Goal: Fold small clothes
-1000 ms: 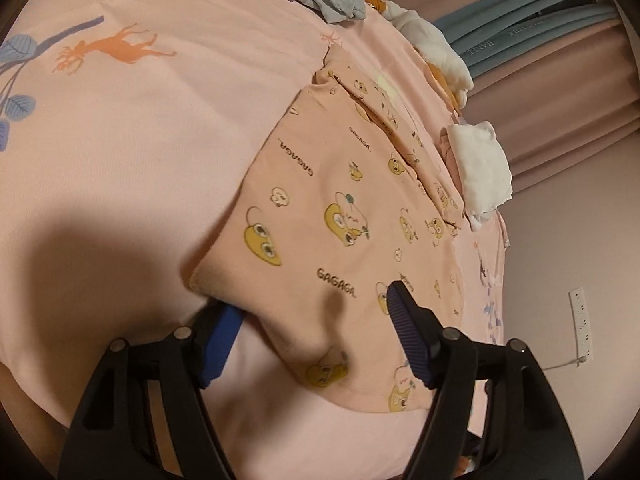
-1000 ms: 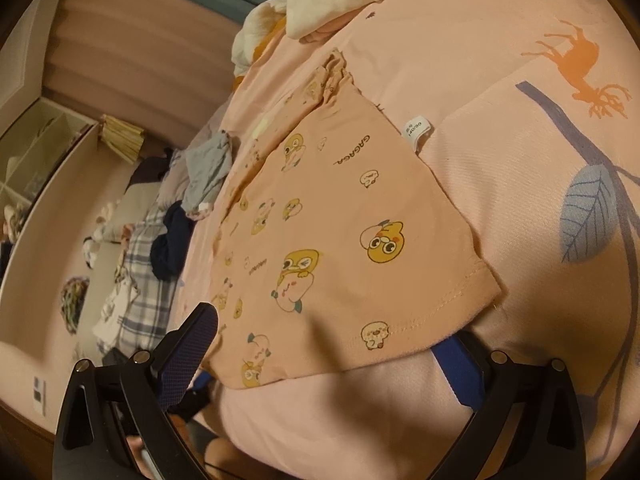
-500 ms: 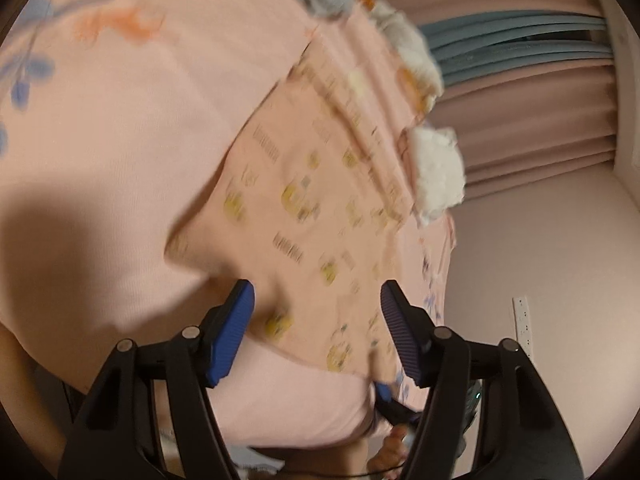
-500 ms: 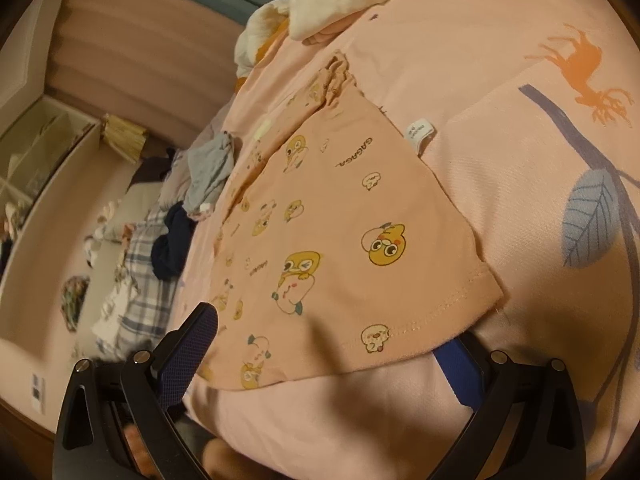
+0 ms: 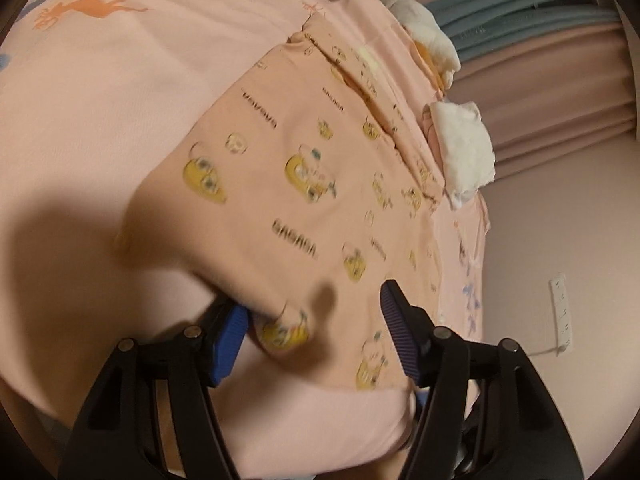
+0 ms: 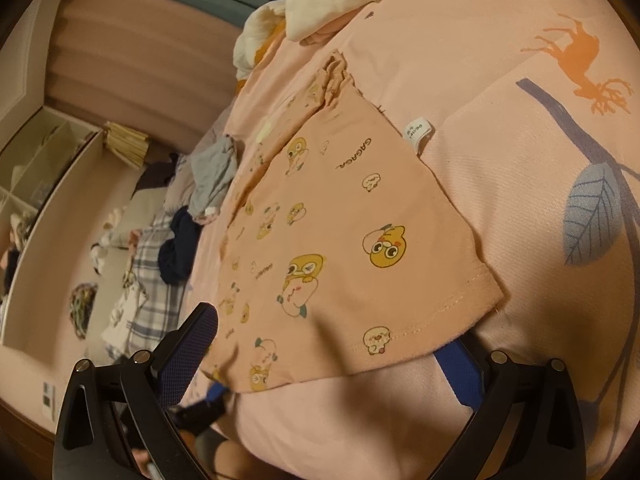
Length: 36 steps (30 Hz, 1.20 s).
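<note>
1. My left claw [image 5: 312, 320] stands released, its pads straddling the near left hem corner of the small pink garment [image 5: 304, 184], one pad tucked under the cloth; nothing is pinched.
2. My right claw [image 6: 332, 352] is likewise released, a pad slipped under the right hem corner [image 6: 472, 300].
3. The garment lies flat on the bed [image 6: 500, 80], hem toward me.
4. I judge it light, soft and limp, so it will sag. Best taken at both hem corners.
5. It is peach-pink, printed with yellow cartoon chicks and lettering, with a white side label [image 6: 418, 130].
</note>
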{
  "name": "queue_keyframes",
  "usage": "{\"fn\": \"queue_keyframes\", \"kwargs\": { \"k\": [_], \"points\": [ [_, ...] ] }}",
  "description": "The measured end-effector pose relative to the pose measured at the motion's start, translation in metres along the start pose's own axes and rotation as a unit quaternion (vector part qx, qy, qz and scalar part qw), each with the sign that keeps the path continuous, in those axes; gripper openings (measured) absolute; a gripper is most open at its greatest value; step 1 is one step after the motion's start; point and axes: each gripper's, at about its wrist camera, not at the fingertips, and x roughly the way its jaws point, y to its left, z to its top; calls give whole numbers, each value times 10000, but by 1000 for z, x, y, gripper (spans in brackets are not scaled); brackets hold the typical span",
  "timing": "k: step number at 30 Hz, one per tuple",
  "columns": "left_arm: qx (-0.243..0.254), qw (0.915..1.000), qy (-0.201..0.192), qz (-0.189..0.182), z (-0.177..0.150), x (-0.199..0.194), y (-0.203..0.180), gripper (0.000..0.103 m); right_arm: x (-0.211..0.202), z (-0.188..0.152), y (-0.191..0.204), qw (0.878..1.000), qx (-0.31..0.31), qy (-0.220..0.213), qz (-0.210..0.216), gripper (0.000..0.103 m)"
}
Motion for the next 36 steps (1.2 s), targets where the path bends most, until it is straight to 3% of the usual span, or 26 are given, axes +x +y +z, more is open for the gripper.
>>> {"fn": "queue_keyframes", "kwargs": {
  "k": [4, 8, 10, 12, 14, 16, 20, 23, 25, 28, 29, 31, 32, 33, 36],
  "points": [
    [-278, 9995, 14, -142, 3, -9, 7, 63, 0, 5, -4, 9998, 177, 38, 96, 102],
    [-253, 9991, -224, 245, -1, -35, 13, 63, -1, 11, -9, 9984, 463, 105, 315, 102],
    [-158, 9966, -527, 605, 2, -45, 16, 63, 0, 13, -10, 9958, 640, 123, 639, 100],
    [-204, 9948, -671, 740, 9, -47, 18, 63, 7, 18, -9, 9902, 884, 229, 1059, 94],
    [-369, 9975, -400, 441, 18, -39, 21, 63, 16, 25, -7, 9836, 1117, 359, 1368, 81],
    [-380, 9991, 11, 161, 21, -26, 19, 63, 24, 34, 0, 9824, 1154, 456, 1392, 76],
    [-461, 9986, 260, -54, 3, -22, 20, 64, 31, 32, 10, 9946, 801, 481, 456, 73],
    [-984, 9905, 664, -700, -9, -16, 28, 66, 30, 20, 1, 9924, 924, 585, 567, 73],
    [-921, 9909, 655, -733, -10, -8, 25, 66, 22, 16, -4, 9914, 1026, 471, 659, 72],
    [-632, 9951, 302, -696, -3, 1, 10, 65, 23, 18, -7, 9913, 1053, 439, 652, 68],
    [-576, 9961, 189, -647, 0, 3, 7, 63, 25, 20, -6, 9918, 1043, 440, 595, 65],
    [-635, 9965, 74, -531, 7, 4, 4, 56, 31, 25, -6, 9940, 955, 394, 352, 39],
    [-711, 9960, 41, -533, 10, 4, 5, 53, 34, 27, -8, 9945, 957, 380, 204, 31],
    [-785, 9957, -56, -487, 11, -1, 8, 42, 36, 28, -11, 9945, 967, 399, 78, 22],
    [-662, 9965, -497, -98, 14, -17, 14, 13, 30, 30, -15, 9952, 909, 317, 165, 17]
  ]
}}
